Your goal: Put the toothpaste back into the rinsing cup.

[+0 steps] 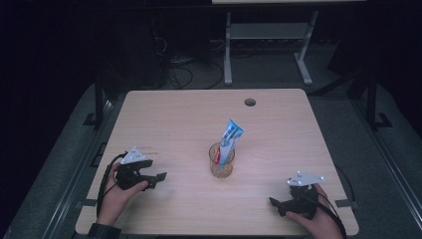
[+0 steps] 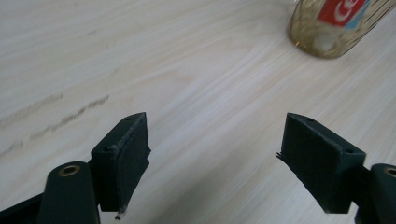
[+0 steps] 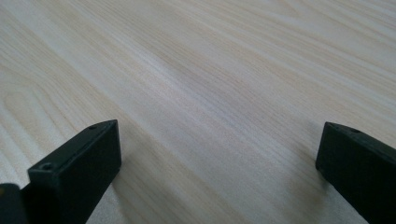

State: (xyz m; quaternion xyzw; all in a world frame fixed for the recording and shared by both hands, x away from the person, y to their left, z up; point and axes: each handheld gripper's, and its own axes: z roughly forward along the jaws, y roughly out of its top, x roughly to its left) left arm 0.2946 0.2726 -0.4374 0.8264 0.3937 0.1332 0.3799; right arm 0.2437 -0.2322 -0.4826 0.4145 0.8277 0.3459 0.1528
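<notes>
Both my grippers rest wide apart, empty: left gripper, right gripper. Toothpaste tube stands tilted in glass cup, table centre. Approach step; next, left reaches toward cup.

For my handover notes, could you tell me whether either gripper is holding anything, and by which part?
Nothing is held. The left gripper and right gripper are both open over bare table, apart from the glass with the toothpaste tube.

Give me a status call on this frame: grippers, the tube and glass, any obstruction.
Left gripper open, empty, near table edge. Right gripper open, empty. Toothpaste tube stands tilted in glass, mid-table, untouched. Nothing between grippers and glass.
</notes>
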